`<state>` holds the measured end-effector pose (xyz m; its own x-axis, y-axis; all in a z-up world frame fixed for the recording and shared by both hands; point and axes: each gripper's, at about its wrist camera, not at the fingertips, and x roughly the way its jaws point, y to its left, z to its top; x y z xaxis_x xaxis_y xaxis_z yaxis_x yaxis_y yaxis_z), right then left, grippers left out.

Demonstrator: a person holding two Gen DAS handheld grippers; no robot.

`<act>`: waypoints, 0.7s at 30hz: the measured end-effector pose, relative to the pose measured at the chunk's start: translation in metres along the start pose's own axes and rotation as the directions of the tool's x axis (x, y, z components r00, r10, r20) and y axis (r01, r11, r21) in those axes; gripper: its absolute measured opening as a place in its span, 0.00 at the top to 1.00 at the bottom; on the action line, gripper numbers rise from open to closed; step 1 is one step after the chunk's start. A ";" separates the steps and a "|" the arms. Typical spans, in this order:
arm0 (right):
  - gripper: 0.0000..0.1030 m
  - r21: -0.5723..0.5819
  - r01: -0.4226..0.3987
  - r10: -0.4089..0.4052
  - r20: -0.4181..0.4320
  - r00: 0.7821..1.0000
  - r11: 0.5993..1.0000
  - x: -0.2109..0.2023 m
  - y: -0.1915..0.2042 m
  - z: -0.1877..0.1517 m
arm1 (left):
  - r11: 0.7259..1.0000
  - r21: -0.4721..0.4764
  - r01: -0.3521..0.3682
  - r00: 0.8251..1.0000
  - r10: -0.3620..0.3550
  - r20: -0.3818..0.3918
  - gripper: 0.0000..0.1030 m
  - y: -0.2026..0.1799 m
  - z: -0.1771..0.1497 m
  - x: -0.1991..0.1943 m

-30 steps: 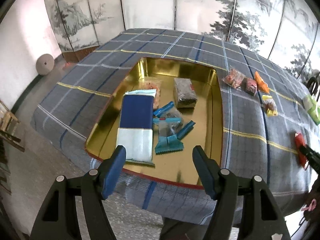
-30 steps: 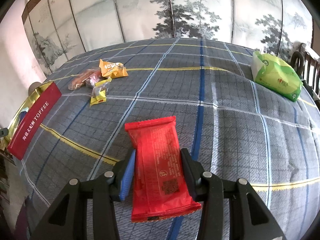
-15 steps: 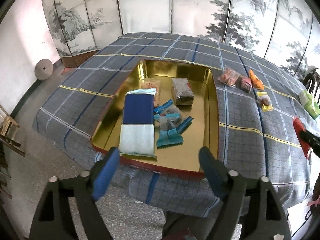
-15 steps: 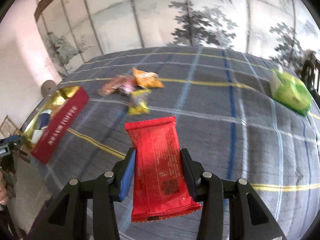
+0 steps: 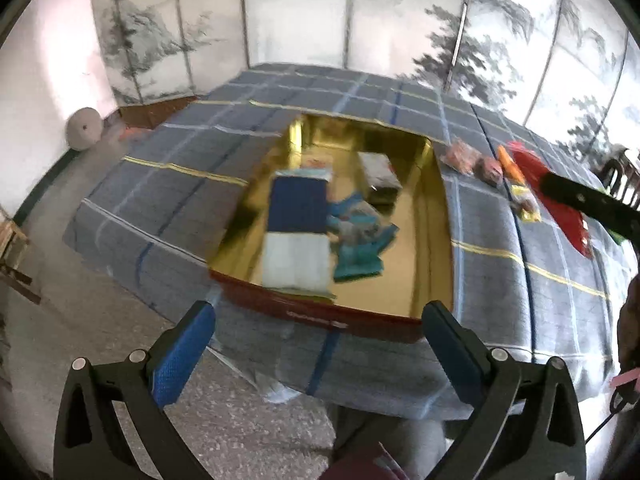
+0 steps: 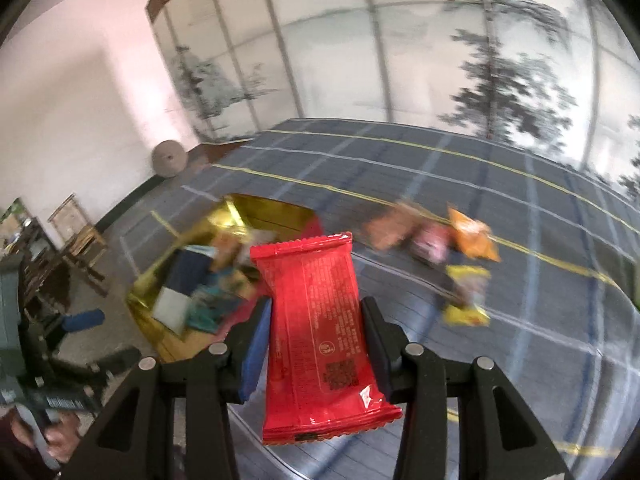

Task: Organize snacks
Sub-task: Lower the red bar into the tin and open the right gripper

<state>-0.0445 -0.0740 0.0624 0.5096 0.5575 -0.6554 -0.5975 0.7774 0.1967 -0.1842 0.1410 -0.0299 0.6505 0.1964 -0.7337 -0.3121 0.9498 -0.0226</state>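
Transfer step. Our right gripper (image 6: 316, 320) clamps the red packet (image 6: 318, 332) at frame centre, in the air, with the gold tin (image 6: 224, 216) at centre left. Our left gripper (image 5: 320, 344) hangs with fingers wide apart, holding nothing. Next, we judge, carry over the tin and release.

Your left wrist camera looks from beyond the table edge across the gold tin (image 5: 434, 216), while your right looks down from closer above the same tin (image 6: 224, 216).
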 end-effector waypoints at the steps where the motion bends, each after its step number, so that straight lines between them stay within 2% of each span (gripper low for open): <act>1: 0.56 -0.008 -0.016 0.015 -0.004 1.000 1.000 0.006 0.008 0.006 | 1.000 0.003 -0.020 1.000 0.020 0.010 0.01 0.002 0.000 -0.001; 6: 0.56 -0.030 -0.083 0.082 -0.042 0.996 0.996 0.045 0.042 0.029 | 0.999 0.009 -0.047 0.999 0.047 0.013 0.01 0.011 0.000 -0.001; 12: 0.56 0.029 -0.136 0.138 -0.116 0.984 0.990 0.100 0.067 0.051 | 0.998 -0.022 -0.057 0.997 0.058 0.051 0.01 0.024 0.002 -0.001; 17: 0.56 0.057 -0.130 0.138 -0.166 0.976 0.990 0.136 0.082 0.059 | 0.997 -0.010 -0.080 0.995 0.080 0.052 0.01 0.028 0.000 0.003; 21: 0.56 0.079 -0.113 0.126 -0.189 0.974 0.990 0.156 0.089 0.061 | 0.999 -0.024 -0.039 0.998 0.040 0.045 0.01 0.035 -0.002 0.006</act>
<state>0.0201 0.1001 0.0222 0.3038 0.5859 -0.7513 -0.6005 0.7300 0.3265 -0.1922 0.1750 -0.0366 0.6678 0.2453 -0.7028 -0.3540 0.9352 -0.0100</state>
